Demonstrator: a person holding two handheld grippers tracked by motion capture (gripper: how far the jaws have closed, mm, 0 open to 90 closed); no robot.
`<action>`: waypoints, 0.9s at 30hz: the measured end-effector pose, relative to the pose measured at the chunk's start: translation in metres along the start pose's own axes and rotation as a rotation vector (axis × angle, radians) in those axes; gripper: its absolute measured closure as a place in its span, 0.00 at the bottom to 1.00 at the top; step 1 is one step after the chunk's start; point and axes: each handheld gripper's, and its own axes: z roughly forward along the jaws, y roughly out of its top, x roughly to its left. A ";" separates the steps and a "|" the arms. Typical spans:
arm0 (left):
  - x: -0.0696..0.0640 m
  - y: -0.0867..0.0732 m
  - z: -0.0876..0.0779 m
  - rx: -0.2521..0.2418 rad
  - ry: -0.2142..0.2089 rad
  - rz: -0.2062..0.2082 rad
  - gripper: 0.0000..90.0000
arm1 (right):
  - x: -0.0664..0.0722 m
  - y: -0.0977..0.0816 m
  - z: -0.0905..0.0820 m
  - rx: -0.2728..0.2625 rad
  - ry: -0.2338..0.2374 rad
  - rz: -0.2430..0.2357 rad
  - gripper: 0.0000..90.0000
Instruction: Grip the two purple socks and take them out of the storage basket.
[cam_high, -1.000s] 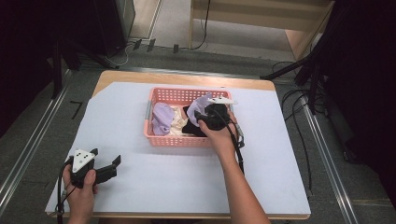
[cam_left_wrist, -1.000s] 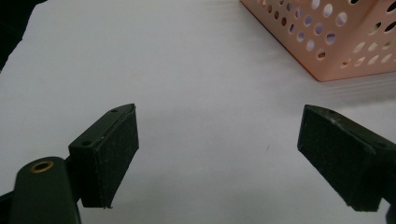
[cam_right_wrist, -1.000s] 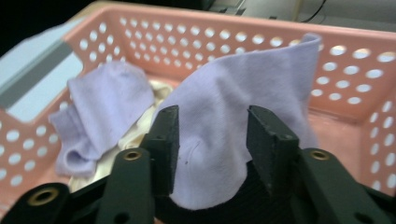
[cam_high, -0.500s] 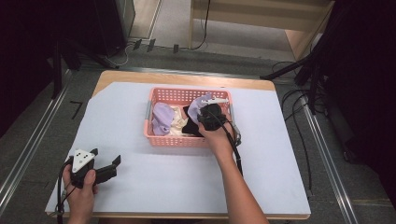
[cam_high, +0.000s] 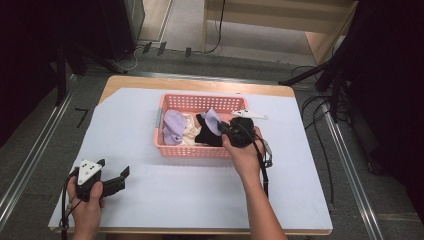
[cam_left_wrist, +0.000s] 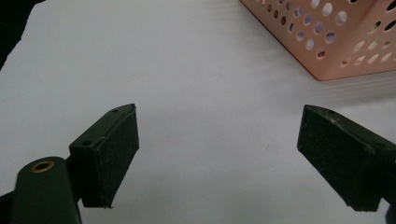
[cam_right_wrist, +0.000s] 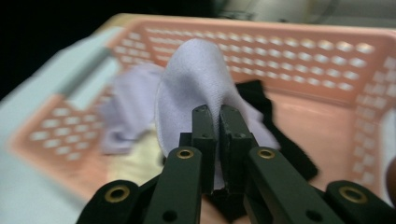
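A pink perforated basket (cam_high: 190, 149) stands on the white-covered table with socks in it. My right gripper (cam_high: 223, 128) reaches into its right side, shut on a lavender sock (cam_high: 212, 119). In the right gripper view the pads (cam_right_wrist: 205, 126) pinch a fold of that sock (cam_right_wrist: 196, 70), which arches up above the basket floor. The jaws have just closed and then eased a little, with the sock still between them. A black sock (cam_high: 207, 136) lies under it. My left gripper (cam_high: 122, 176) rests low at the front left, its pads (cam_left_wrist: 116, 154) wide apart over bare table.
A second lavender sock (cam_high: 173, 125) and a cream one (cam_high: 189, 132) lie in the basket's left half. A corner of the basket (cam_left_wrist: 336, 46) is at the top right of the left gripper view. Cables and metal rails run on the floor around the table.
My right gripper has closed on the lavender sock and lifted it a little, drawing it toward the basket's near side. The left hand has stayed put.
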 end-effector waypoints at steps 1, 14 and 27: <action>0.000 0.000 0.000 0.000 0.000 0.000 0.15 | -0.002 0.000 0.005 0.005 -0.032 -0.013 0.90; 0.001 0.000 0.001 0.005 -0.004 -0.005 0.15 | -0.004 0.008 0.057 0.134 -0.107 -0.082 0.58; 0.001 0.000 0.000 0.004 -0.006 -0.004 0.15 | -0.004 0.008 0.074 0.372 -0.067 -0.006 0.90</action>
